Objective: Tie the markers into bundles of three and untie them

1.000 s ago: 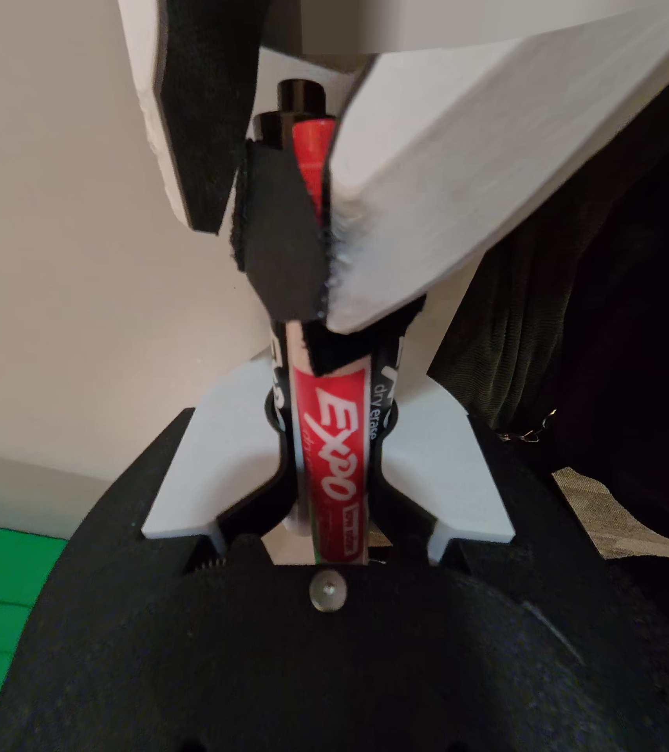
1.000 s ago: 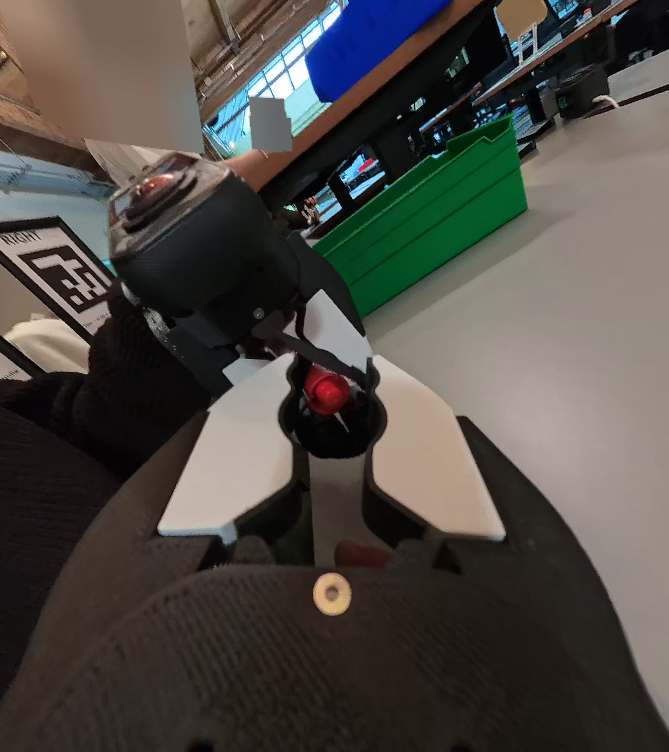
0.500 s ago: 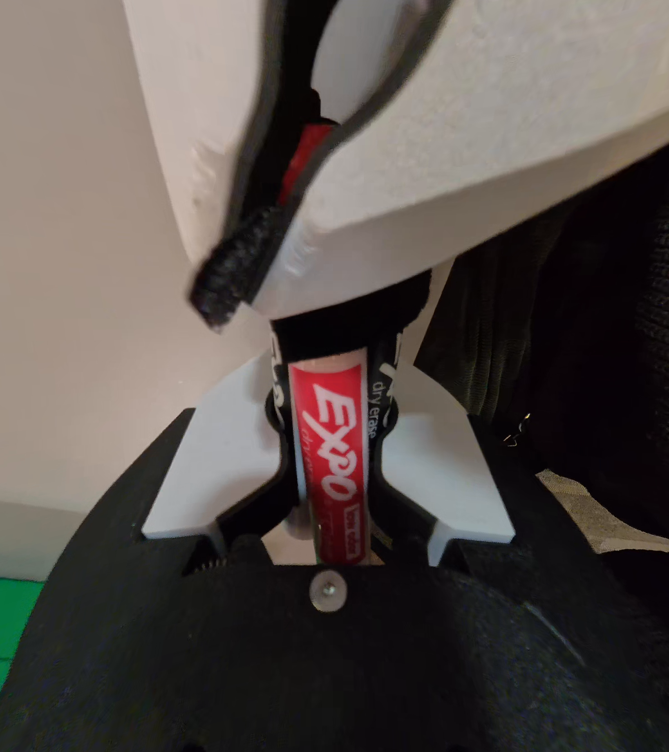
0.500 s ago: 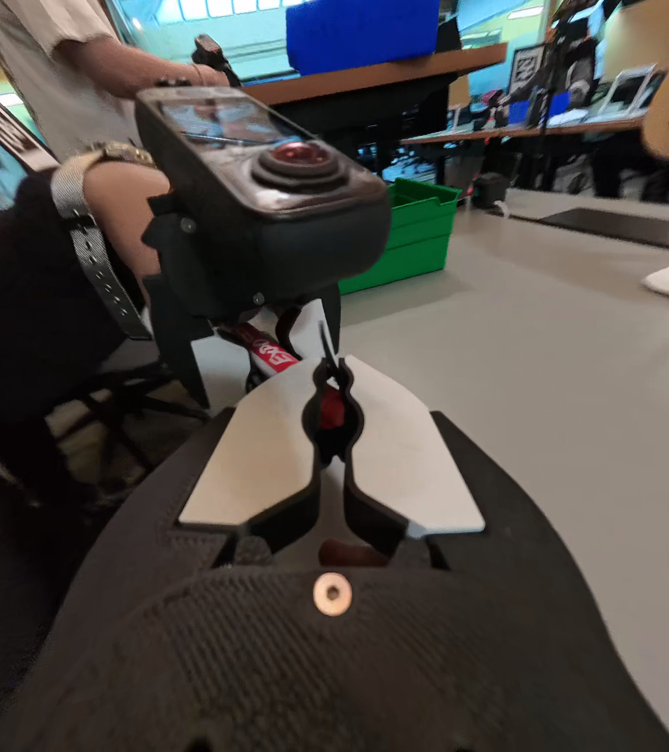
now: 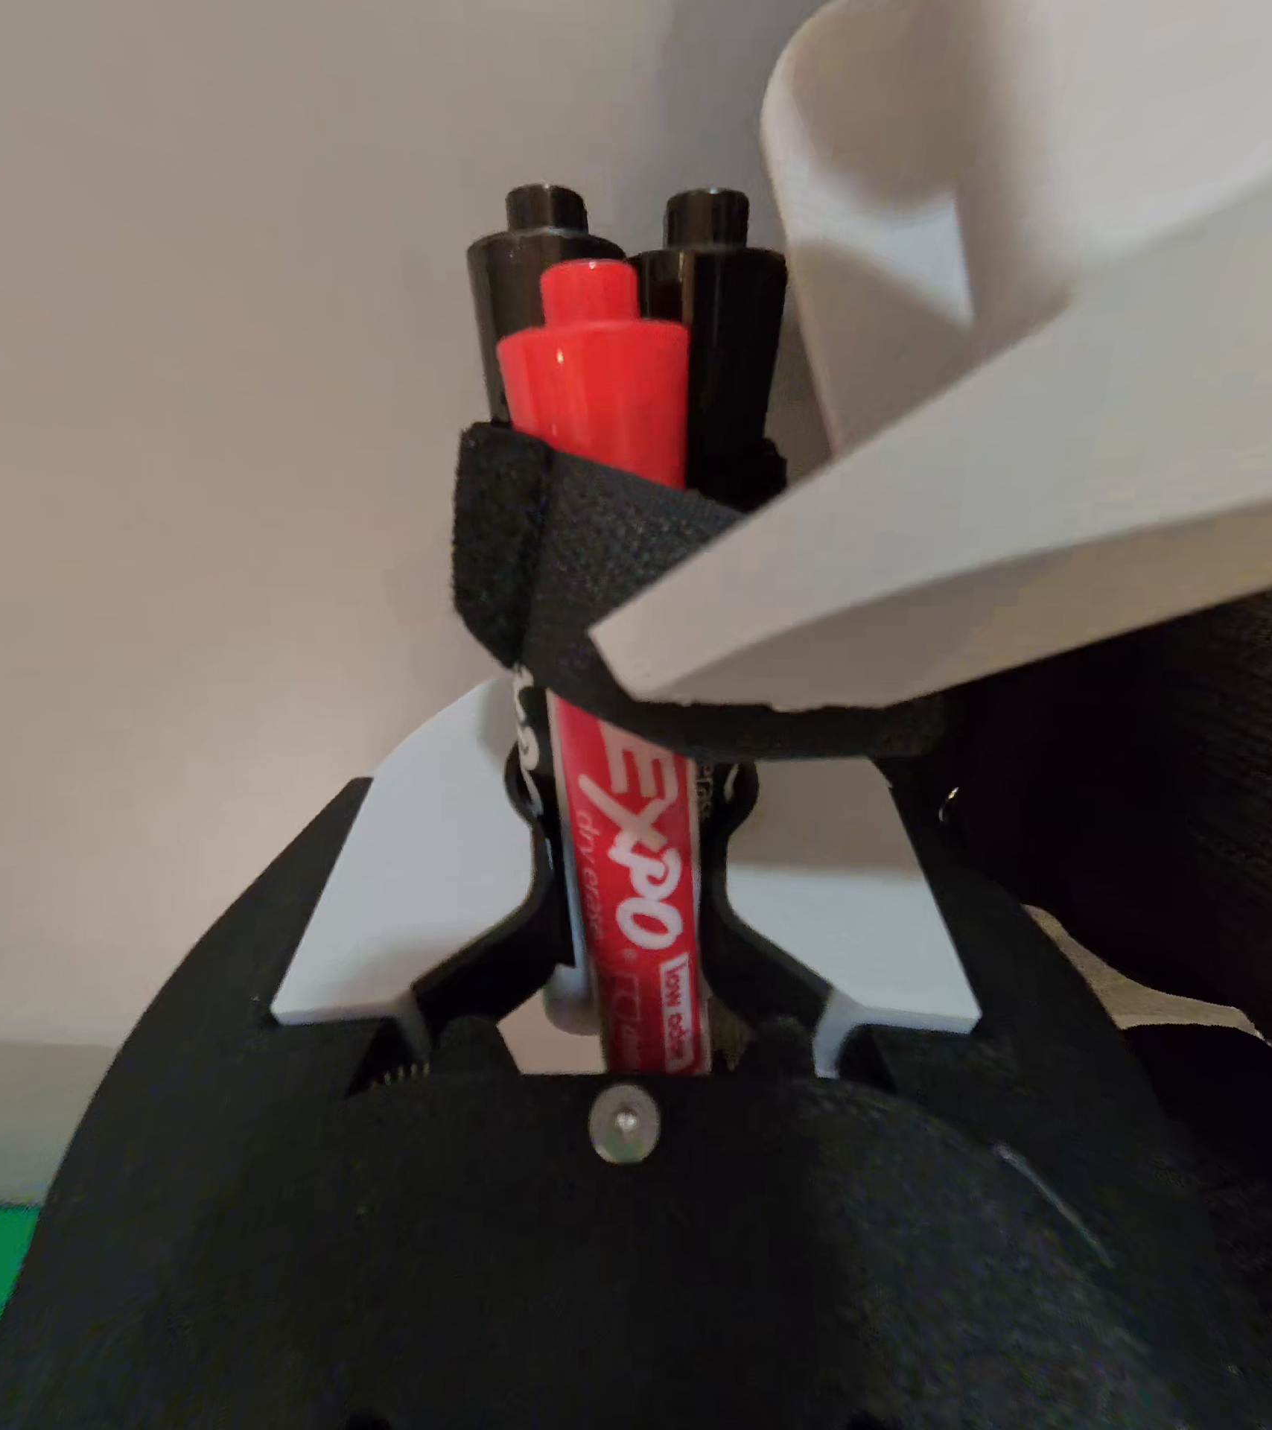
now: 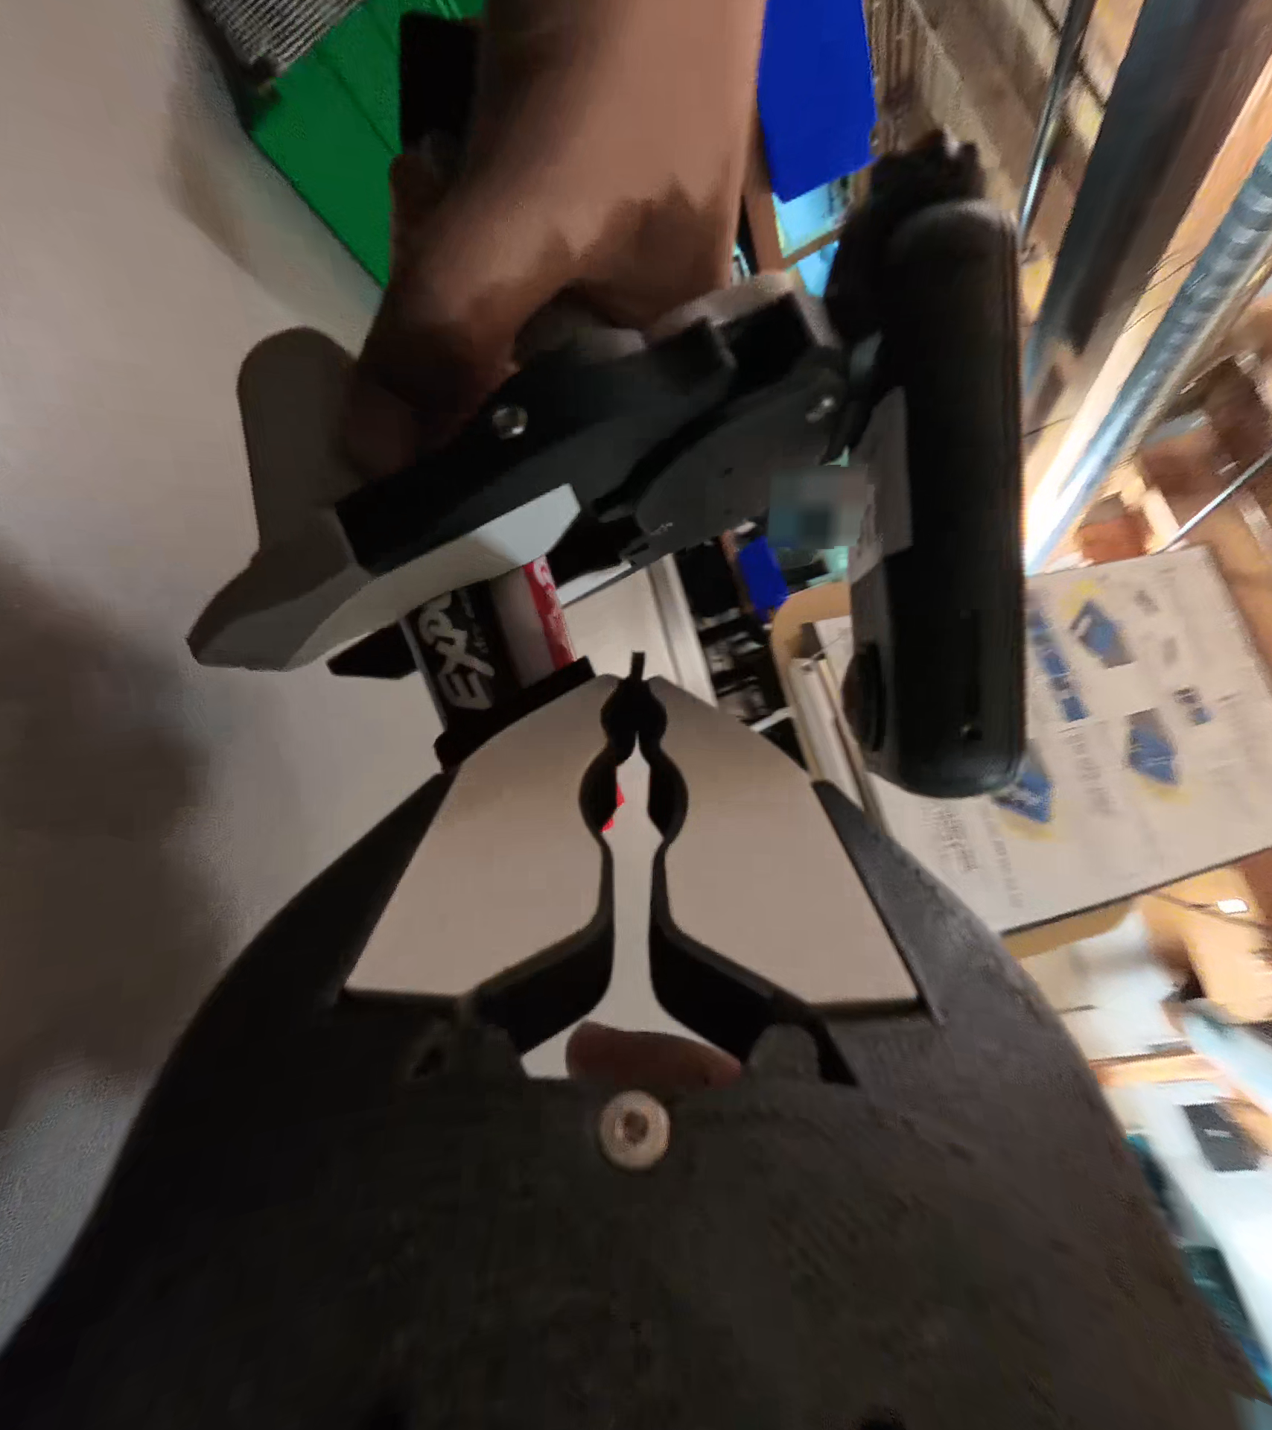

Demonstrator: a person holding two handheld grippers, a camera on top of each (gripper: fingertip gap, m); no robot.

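To the left of the markers [image 5: 621, 480] the grey table [image 5: 176, 464] lay bare and open. On their right the right gripper [image 5: 950, 542] crowded against the black strap [image 5: 586, 573], blocking approach there.

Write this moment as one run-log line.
left tool: shut on markers | right tool: shut on strap end | strap: wrapped round markers

Pale grey tabletop [image 6: 114, 387], rotated sideways in right wrist view. Green bin [image 6: 323, 116] on it toward the far edge. Blue bin [image 6: 815, 93] farther off. Printed poster [image 6: 1128, 743] on a board at right, blurred. Metal ceiling beams [image 6: 1198, 217] overhead.
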